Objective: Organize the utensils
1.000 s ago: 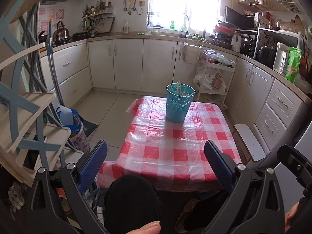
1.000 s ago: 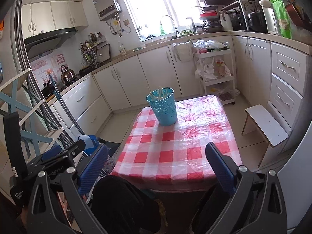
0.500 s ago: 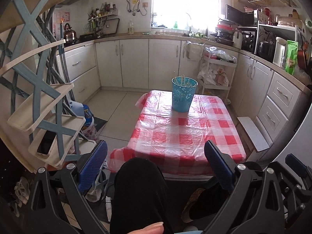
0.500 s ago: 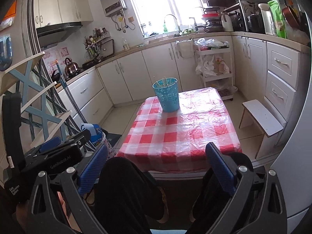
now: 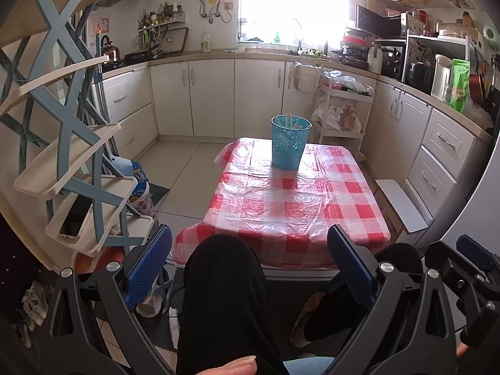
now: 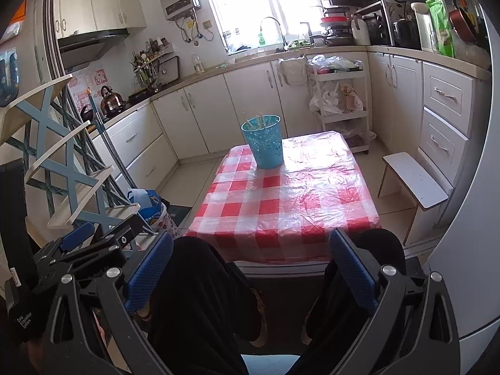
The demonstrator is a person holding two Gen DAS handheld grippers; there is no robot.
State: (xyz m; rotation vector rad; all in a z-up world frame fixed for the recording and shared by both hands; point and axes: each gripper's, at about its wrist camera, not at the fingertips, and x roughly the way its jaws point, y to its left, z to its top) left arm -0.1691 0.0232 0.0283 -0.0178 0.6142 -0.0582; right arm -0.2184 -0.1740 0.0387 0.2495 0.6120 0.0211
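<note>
A blue perforated utensil holder (image 5: 290, 142) stands at the far end of a low table with a red and white checked cloth (image 5: 293, 206). Several pale chopsticks (image 5: 289, 120) stand in it. It also shows in the right wrist view (image 6: 265, 143) with the chopsticks (image 6: 257, 120). My left gripper (image 5: 250, 262) is open and empty, held well back from the table above the person's black-clad knees. My right gripper (image 6: 251, 265) is also open and empty, likewise behind the table's near edge.
A blue and cream shelf rack (image 5: 65, 156) with a phone on it stands at the left. A small white stool (image 6: 415, 184) stands right of the table. White cabinets (image 5: 212, 97) line the walls. A white trolley (image 6: 339, 100) stands beyond the table.
Both grippers have pulled back and away from the table, so the table and holder look smaller and the knees fill more of the view. Both stay open.
</note>
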